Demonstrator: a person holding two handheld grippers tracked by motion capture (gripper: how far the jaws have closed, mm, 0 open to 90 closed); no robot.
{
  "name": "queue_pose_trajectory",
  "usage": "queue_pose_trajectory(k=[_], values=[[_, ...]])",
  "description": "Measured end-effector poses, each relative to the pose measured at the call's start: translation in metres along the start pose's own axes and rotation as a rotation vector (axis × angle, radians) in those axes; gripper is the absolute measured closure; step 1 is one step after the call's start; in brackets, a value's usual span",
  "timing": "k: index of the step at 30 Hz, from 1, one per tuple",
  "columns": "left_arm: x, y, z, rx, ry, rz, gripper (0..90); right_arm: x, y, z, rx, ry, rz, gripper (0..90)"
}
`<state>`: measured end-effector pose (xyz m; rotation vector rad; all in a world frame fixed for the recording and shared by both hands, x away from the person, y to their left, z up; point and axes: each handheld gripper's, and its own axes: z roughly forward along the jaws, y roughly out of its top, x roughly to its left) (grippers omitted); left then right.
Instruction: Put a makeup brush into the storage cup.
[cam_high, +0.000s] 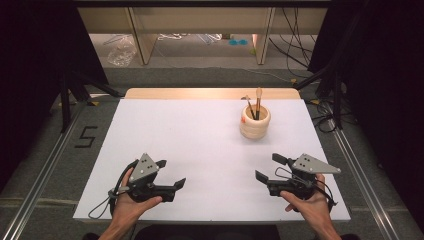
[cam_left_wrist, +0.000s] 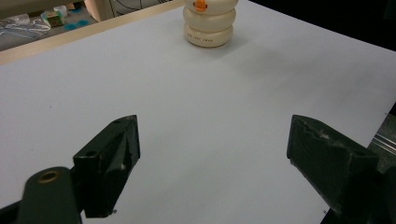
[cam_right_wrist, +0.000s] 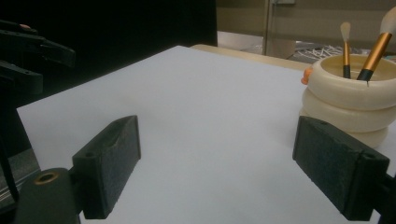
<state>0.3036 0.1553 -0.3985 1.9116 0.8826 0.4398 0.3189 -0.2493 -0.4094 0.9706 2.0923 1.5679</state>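
holder: a cream ribbed pot with an orange spot, upright on the white surface
brushes: two, standing in it, bristles up
place: well ahead of the right claw, farther from the left claw

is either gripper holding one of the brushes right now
No, both brushes stand in the cream holder at the far side, while the left gripper and right gripper sit open and empty near the table's front edge.

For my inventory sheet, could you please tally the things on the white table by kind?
Brushes: 2, both standing in the holder
Cream ringed holder: 1
Hand-held grippers: 2, left gripper and right gripper, both open
Total: 5
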Motion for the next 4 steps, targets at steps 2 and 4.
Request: queue_pose_trajectory(k=[2, 4], values=[[-0.0001, 0.0001, -0.0002, 0.002, 0.003, 0.002, 16.8, -0.0003, -0.0002, 0.0, 0.001, -0.001, 0.0, 16.2], [-0.0003, 0.0002, -0.0003, 0.005, 0.006, 0.002, 16.8, -0.0005, -0.0003, 0.0, -0.001, -0.001, 0.003, 16.2]])
